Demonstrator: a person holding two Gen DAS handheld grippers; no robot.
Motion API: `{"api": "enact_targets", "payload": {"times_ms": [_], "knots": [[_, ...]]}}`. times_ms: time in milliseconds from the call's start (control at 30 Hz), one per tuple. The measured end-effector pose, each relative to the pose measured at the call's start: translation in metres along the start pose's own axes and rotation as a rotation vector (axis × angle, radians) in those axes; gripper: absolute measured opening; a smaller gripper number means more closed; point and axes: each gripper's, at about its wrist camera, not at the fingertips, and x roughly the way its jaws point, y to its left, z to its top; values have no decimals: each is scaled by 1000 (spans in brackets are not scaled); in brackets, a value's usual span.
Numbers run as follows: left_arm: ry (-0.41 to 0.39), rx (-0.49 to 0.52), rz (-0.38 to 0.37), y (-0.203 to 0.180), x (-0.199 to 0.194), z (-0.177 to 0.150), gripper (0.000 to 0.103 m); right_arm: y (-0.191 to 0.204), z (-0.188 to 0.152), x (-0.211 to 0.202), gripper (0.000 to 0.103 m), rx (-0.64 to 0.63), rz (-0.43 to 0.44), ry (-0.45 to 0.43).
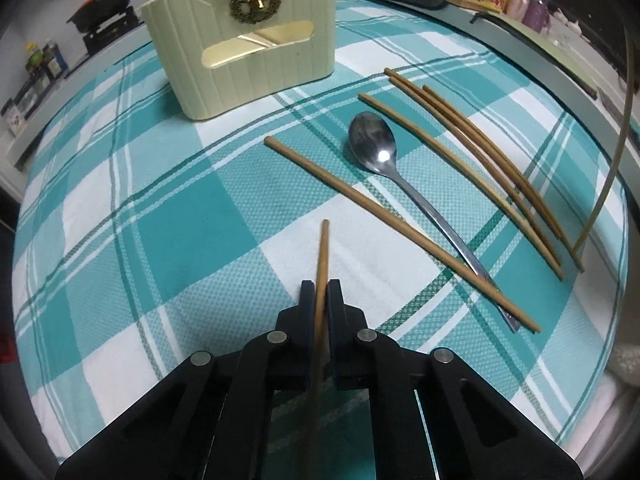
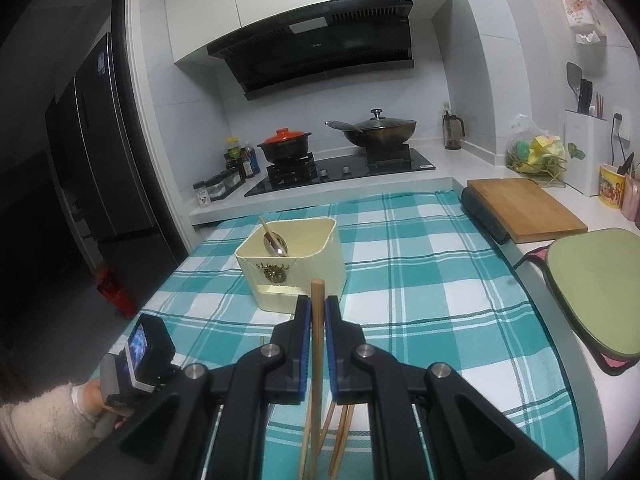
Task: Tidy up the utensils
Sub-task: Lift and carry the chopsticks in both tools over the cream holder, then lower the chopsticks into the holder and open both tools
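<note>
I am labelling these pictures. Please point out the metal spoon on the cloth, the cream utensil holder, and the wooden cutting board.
metal spoon [image 1: 373, 142], left wrist view, bowl.
cream utensil holder [image 2: 320, 256], right wrist view, right wall.
wooden cutting board [image 2: 524, 208], right wrist view, top face.

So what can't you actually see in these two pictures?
- Left view: inside of the holder, hidden by its front wall.
- Left view: lower end of the chopstick in the left gripper, behind the fingers.
- Right view: loose chopsticks, mostly behind the right gripper.
- Right view: spoon handle, inside the holder.
</note>
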Motion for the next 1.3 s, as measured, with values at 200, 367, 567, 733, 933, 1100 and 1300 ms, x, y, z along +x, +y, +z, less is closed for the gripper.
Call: {"api": "enact_targets", "payload": {"times_ms": [200, 367, 567, 733, 933, 1100, 1300], "knots": [[-145, -95, 2, 9, -41, 7, 3, 3, -1, 7, 7, 2, 20, 5], [-324, -181, -11, 20, -104, 12, 3, 8, 3, 7, 7, -4, 36, -9], [-519, -247, -20, 29, -169, 9, 3, 23, 12, 3, 7, -34, 62, -37], [-627, -287, -14, 33, -201, 8, 3, 37, 18, 1, 7, -71, 75, -55], [-687, -329, -26, 45, -221, 22, 3, 48, 34, 1, 7, -112, 73, -80], [-686, -361, -43, 61, -228, 49, 3, 54, 60, 13, 7, -153, 76, -88], [-723, -382, -42, 87, -241, 107, 3, 58, 110, 40, 7, -178, 84, -123]]}}
